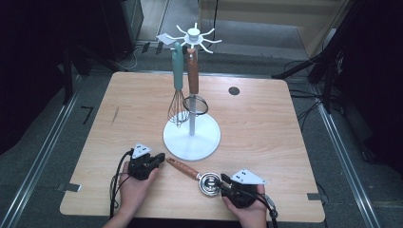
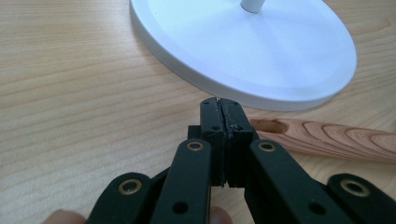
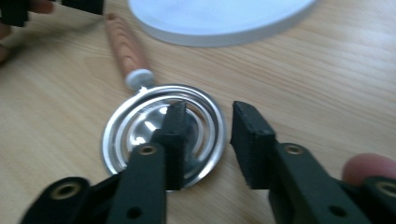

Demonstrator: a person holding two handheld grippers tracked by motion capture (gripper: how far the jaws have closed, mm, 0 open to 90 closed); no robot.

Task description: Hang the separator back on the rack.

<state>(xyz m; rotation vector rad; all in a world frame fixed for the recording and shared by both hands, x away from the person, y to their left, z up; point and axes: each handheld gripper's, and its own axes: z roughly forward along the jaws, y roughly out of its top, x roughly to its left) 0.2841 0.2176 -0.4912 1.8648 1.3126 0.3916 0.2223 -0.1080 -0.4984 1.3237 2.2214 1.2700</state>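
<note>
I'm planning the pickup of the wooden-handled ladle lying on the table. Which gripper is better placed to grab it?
Probably the right gripper: its jaws are open at the rim of the wooden-handled ladle's steel bowl. The left gripper sits shut beside the handle's end.

Glossy metal ladle bowl point(image 3: 163, 135) on a grained wooden handle point(image 3: 125, 49); matt wood table point(image 1: 266, 128).
</note>
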